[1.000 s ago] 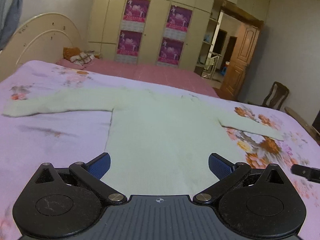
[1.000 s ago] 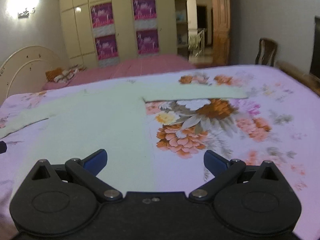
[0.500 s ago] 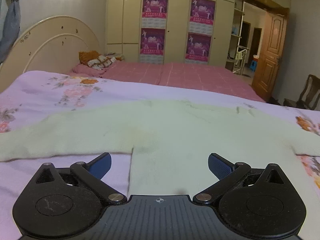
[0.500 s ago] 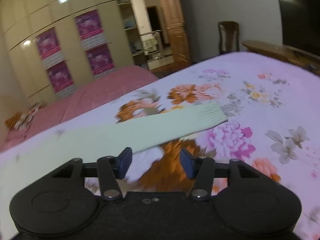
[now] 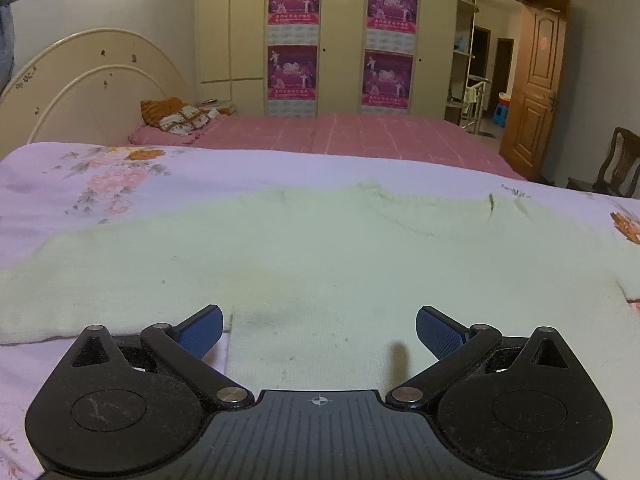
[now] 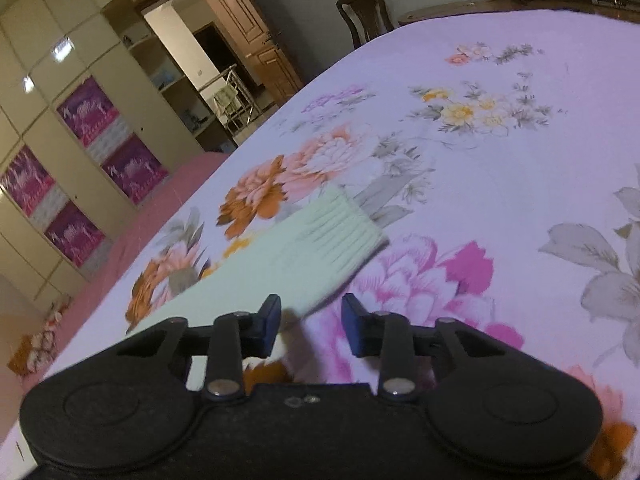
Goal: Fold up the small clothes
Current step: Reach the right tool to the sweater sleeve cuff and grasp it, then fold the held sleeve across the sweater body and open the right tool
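A pale green knit sweater (image 5: 320,256) lies flat on the floral purple bedspread (image 5: 120,172), sleeves spread out. My left gripper (image 5: 318,330) is wide open and empty, low over the sweater where the left sleeve meets the body. In the right wrist view the sweater's right sleeve with its ribbed cuff (image 6: 332,232) lies on the bedspread (image 6: 520,160). My right gripper (image 6: 312,322) is partly open and empty, just short of the sleeve's near edge by the cuff.
A second bed with a pink cover (image 5: 360,136) and a cream headboard (image 5: 88,88) stands behind. Wardrobes with posters (image 5: 296,40) line the far wall. A wooden door (image 5: 536,92) and a chair (image 5: 616,160) are at the right.
My left gripper has moved left and lower toward the left armpit of the sweater. My right gripper has swung right to the sleeve cuff, tilted, and its jaws have narrowed.
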A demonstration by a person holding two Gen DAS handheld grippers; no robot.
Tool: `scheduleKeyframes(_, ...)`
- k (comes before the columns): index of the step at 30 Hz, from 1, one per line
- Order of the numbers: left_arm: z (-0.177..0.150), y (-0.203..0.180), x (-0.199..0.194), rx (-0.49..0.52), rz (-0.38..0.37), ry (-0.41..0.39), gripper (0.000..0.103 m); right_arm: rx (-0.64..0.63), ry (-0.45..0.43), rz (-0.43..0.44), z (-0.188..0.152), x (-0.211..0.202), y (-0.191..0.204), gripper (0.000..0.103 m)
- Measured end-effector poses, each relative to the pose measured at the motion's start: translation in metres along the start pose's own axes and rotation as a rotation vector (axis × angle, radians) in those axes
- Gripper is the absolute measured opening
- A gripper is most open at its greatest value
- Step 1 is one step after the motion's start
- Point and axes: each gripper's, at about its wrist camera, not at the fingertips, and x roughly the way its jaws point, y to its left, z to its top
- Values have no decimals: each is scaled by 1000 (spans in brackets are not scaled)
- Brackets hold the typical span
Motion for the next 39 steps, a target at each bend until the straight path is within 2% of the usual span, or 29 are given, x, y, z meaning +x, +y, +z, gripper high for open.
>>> scheduleKeyframes(4,4,8,6,-5,1,3,102,90,6,22,10,10,-16,7)
scheduleKeyframes(8,6,17,13,-13,9,40,103,79,12,26,16,14,-15,7)
scheduleKeyframes(12,5,30,11,-32,20,46,103,87,9,36,17,15,-12,17)
scheduleKeyframes(14,4,36,10,-39,21,49,103,83,5,24,17,15,-8,18)
scheduleKeyframes(15,4,39,10,-43,23,51,103,72,1,13,17,15,-7,13)
scheduleKeyframes(16,4,43,9,-47,23,53,103,46,-6,-16,18,15,-3,4)
scheduleKeyframes(19,5,53,6,-55,30,52,103,-35,-48,-49,15,7,17,4)
scheduleKeyframes(22,4,68,2,-98,29,53,102,-205,-90,-6,2,-8,63,4)
scheduleKeyframes(27,1,90,-7,-134,60,49,102,-485,-40,160,-58,-15,169,4)
scheduleKeyframes(32,-3,111,-17,-175,77,59,102,-645,64,340,-139,-16,262,4)
scheduleKeyframes(39,-3,126,-27,-197,62,55,102,-863,157,497,-238,-33,343,4)
